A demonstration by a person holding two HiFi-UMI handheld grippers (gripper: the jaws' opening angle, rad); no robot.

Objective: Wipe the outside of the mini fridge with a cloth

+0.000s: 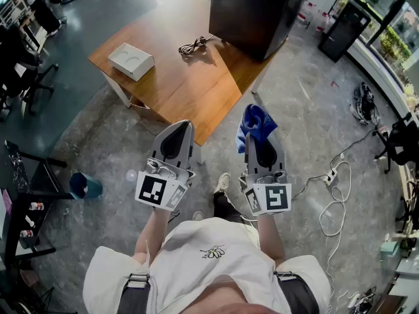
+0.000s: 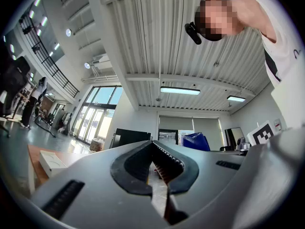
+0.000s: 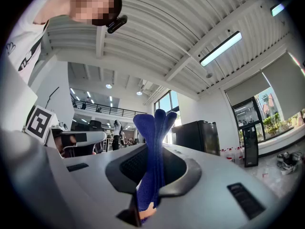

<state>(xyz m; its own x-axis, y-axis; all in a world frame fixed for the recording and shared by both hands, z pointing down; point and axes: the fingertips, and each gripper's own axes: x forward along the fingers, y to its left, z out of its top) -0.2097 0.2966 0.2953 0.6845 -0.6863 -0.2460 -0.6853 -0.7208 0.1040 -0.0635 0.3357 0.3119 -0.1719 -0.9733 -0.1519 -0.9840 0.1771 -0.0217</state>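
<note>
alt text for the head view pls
Seen from above, a person holds two grippers: the right gripper clamps a blue cloth, the left gripper holds nothing. Ahead, a black mini fridge sits at the far end of a wooden table, with a white box and a coiled cable.

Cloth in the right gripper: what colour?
Solid blue. The cloth shows best in the right gripper view.
</note>
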